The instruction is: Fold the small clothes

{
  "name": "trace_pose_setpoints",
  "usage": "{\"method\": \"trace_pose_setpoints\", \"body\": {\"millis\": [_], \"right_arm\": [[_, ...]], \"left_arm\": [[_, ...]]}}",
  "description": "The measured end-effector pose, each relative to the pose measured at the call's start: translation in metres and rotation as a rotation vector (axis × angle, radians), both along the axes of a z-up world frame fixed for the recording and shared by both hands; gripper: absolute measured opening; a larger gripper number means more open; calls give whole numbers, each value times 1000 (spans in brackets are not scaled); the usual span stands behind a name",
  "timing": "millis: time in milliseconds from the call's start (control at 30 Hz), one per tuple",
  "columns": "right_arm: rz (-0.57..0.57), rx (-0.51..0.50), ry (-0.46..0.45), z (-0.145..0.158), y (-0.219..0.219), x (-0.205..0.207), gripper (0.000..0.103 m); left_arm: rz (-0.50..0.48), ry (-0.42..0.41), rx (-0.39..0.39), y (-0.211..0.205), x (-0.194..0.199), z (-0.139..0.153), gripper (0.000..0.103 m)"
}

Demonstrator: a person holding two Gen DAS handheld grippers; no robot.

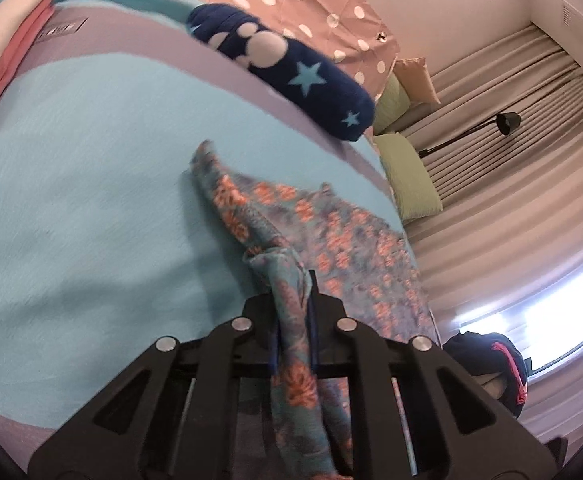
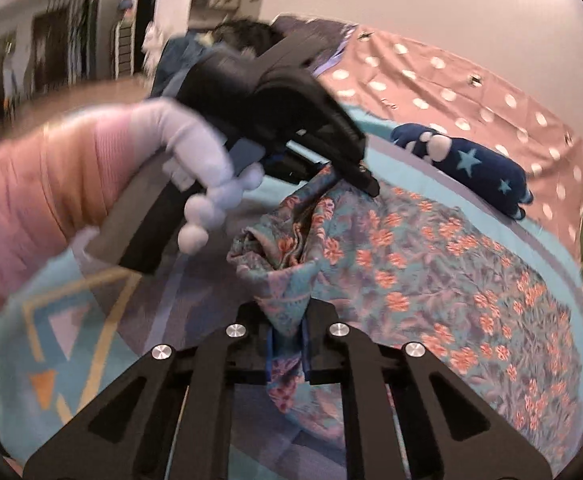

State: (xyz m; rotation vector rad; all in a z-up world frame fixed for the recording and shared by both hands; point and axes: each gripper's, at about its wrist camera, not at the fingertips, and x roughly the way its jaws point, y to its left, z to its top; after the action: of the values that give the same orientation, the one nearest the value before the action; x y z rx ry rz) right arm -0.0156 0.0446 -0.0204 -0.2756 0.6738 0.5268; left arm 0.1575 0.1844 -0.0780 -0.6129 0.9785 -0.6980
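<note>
A small floral garment (image 1: 331,236), teal with orange flowers, lies partly spread on the blue bedcover (image 1: 83,184). My left gripper (image 1: 293,280) is shut on a bunched edge of it and lifts that edge. In the right wrist view the garment (image 2: 431,272) spreads to the right, and my right gripper (image 2: 287,312) is shut on another bunched edge. The left gripper (image 2: 355,176), held by a gloved hand (image 2: 195,168), shows there gripping the cloth's upper corner, close to the right gripper.
A rolled navy cloth with stars (image 1: 291,68) lies at the far side of the bed, also in the right wrist view (image 2: 475,164). A pink dotted sheet (image 1: 311,4), green pillows (image 1: 407,176), a black lamp (image 1: 507,122) and curtains stand beyond.
</note>
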Motion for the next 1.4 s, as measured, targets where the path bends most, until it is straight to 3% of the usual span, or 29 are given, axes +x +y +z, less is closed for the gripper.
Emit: {"method": "trace_pose_setpoints", "body": {"millis": [167, 400, 900, 1400], "right_arm": [[-36, 194, 67, 20, -39, 10, 9], [-55, 374, 112, 36, -81, 7, 9], [-134, 595, 104, 43, -195, -15, 9], [-311, 723, 113, 20, -305, -31, 9]], "left_arm": [[7, -26, -9, -18, -1, 25, 11], [2, -37, 3, -52, -3, 51, 11], [-74, -84, 126, -178, -11, 90, 11], [-199, -78, 242, -325, -9, 80, 10]]}}
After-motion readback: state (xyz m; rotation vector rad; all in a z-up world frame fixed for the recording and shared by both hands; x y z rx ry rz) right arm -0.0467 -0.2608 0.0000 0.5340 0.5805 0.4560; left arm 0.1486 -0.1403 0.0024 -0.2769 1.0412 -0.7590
